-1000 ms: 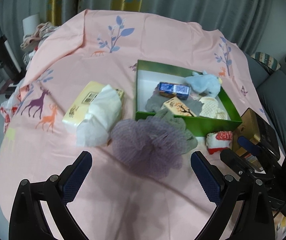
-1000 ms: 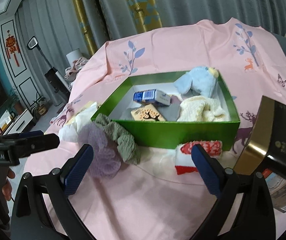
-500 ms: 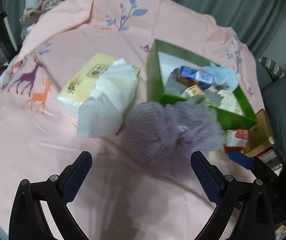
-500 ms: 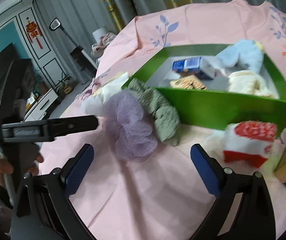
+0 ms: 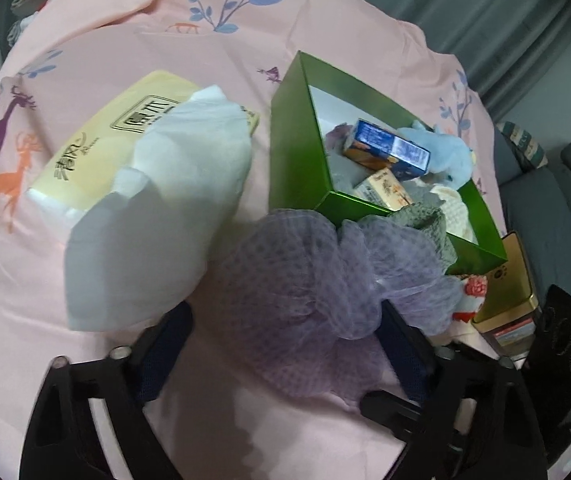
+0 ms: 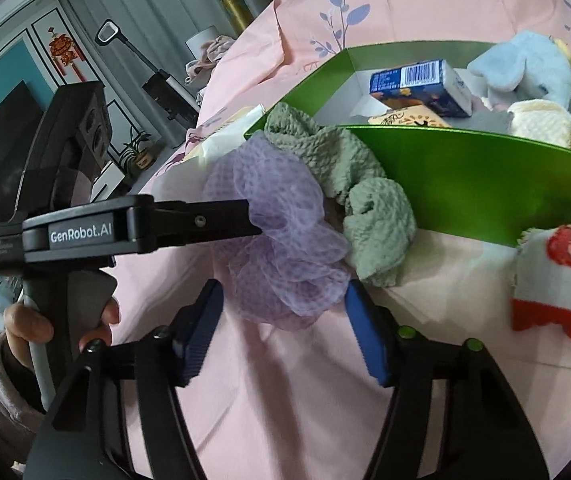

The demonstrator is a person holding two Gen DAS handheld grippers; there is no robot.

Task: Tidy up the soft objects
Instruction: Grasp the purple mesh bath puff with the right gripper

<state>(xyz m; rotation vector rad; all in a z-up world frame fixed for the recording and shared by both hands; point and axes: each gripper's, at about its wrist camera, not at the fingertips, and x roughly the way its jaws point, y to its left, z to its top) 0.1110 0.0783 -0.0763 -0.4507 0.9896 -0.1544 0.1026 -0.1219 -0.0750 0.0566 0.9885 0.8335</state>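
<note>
Both grippers are closing around the purple mesh pouf (image 5: pixel 317 280): the left gripper (image 5: pixel 285 360) and the right gripper (image 6: pixel 285 324) have it between their jaws, not yet pinched. It lies just outside the green box's (image 6: pixel 485 176) near corner, beside the green cloth (image 6: pixel 349 184). A blue plush (image 6: pixel 525 68) is already inside; a red-and-white cloth (image 6: pixel 557 280) is left outside.
</note>
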